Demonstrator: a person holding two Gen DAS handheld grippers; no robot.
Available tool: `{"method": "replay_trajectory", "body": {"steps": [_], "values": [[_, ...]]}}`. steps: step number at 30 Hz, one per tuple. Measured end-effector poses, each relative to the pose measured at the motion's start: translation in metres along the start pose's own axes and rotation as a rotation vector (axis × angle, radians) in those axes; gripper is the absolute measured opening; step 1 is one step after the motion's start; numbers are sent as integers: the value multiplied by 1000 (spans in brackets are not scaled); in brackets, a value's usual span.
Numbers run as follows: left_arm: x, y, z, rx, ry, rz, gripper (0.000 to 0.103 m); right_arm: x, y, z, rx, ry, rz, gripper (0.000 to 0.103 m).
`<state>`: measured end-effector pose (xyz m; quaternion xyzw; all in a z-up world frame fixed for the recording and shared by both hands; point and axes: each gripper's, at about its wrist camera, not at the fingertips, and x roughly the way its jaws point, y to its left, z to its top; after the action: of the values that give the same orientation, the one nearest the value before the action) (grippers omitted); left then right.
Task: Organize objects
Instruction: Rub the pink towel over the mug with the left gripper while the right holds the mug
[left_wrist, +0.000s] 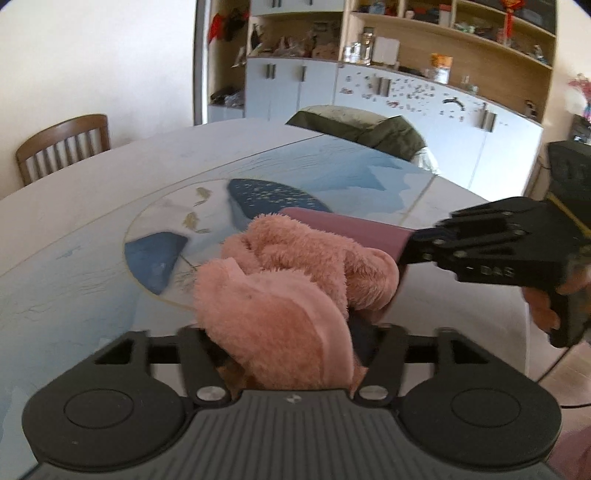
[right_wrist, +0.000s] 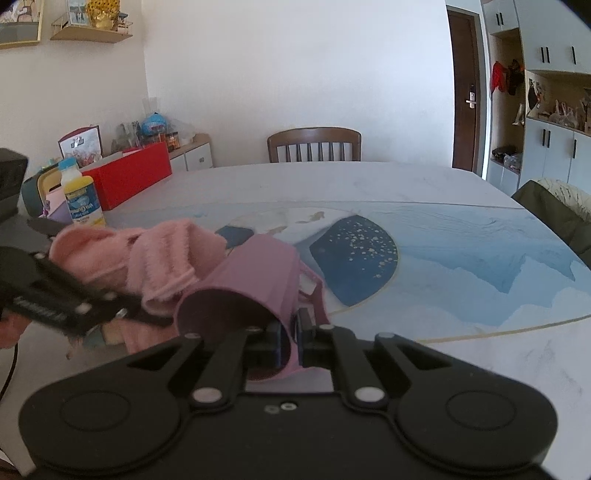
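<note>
A: Left tongs (left_wrist: 284, 354): state?
B: Clamped on the fluffy pink cloth (left_wrist: 280, 295). The cloth bunches up between the two arms and hides the fingertips.

A: Right tongs (right_wrist: 290, 341)?
B: Clamped on the rim of the mauve pouch (right_wrist: 255, 280). The blue pads (right_wrist: 301, 338) pinch the fabric edge; the pouch mouth gapes toward the camera.

A: Position of the cloth relative to the pouch?
B: Touching it. In the left wrist view the cloth lies in front of the pouch (left_wrist: 343, 229) and covers its near side. In the right wrist view the cloth (right_wrist: 159, 258) sits just left of the pouch mouth, outside it.

A: Support?
B: Both are over the tabletop (left_wrist: 92, 236), near the blue whale print (right_wrist: 354, 258). Cannot tell whether the pouch rests on the surface or is lifted.

A: Other items?
B: Yellow bottle (right_wrist: 82, 197) and red box (right_wrist: 129, 179) well left of the pouch; wooden chair (right_wrist: 314, 144) beyond it.
</note>
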<state>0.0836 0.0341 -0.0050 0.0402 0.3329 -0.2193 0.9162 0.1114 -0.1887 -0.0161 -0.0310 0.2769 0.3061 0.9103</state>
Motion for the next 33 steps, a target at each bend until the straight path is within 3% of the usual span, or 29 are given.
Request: {"method": "replay_trajectory", "body": {"steps": [5, 13, 19, 21, 22, 23, 28, 33], "values": [[-14, -4, -3, -14, -15, -48, 82, -1, -2, -1, 20, -6, 11, 10], [-10, 1, 23, -159, -16, -60, 84, -1, -2, -1, 18, -6, 8, 11], [11, 10, 29, -266, 1, -8, 83, -1, -2, -1, 14, -9, 7, 11], [15, 7, 27, -250, -5, 22, 59, -1, -2, -2, 14, -10, 7, 11], [16, 7, 26, -246, 1, 31, 42, -1, -2, -2, 11, -11, 6, 11], [17, 7, 25, -252, 6, 34, 36, -1, -2, -2, 9, -14, 5, 10], [2, 0, 27, -228, -47, 62, 27, -2, -1, -2, 7, -15, 3, 9], [-29, -25, 43, -127, -115, -21, 26, -3, 2, -2, -15, -12, -6, 8]]}}
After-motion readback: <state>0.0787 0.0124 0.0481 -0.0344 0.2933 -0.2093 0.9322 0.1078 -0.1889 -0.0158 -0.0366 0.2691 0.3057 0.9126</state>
